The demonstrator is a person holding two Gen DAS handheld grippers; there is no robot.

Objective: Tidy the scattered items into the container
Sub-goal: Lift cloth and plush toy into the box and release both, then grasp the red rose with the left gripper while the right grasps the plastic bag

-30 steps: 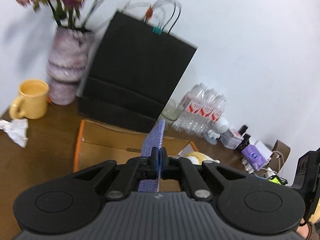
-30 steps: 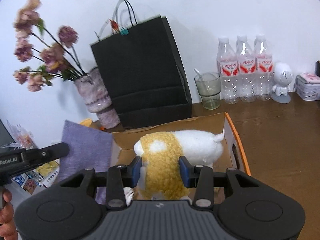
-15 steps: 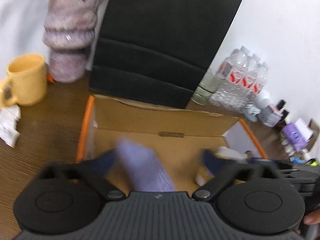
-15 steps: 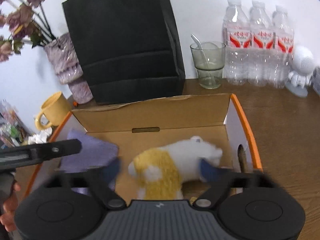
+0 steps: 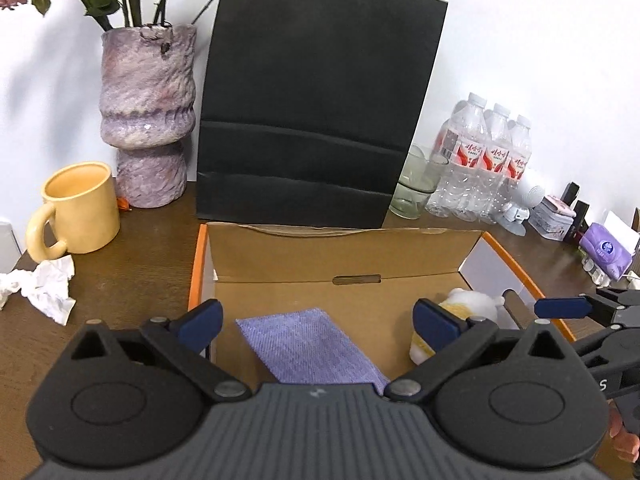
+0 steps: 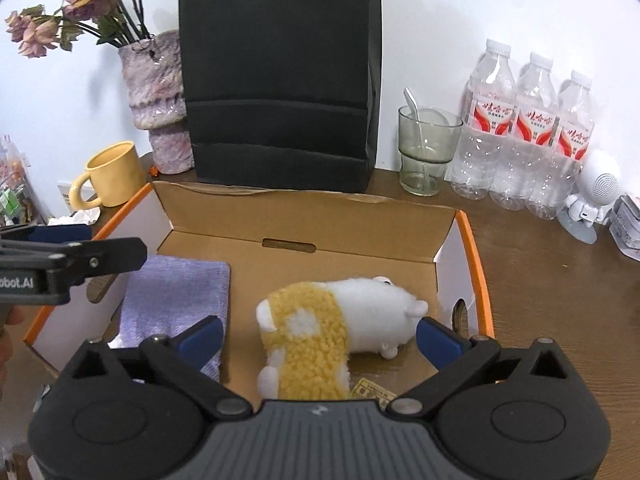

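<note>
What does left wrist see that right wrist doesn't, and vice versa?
Left wrist only: the crumpled paper lying clear by the mug, a purple pack at the far right, and the right gripper from the side.

Right wrist only: the spoon in the glass, the whole plush, a yellow slip beneath it, and the left gripper from the side.

Both: box, purple cloth, black bag, vase, bottles; both grippers open.

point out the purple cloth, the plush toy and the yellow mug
purple cloth (image 6: 176,300), right wrist view, middle of the fabric
plush toy (image 6: 372,312), right wrist view, white part of the body
yellow mug (image 5: 82,208), left wrist view, outer wall
</note>
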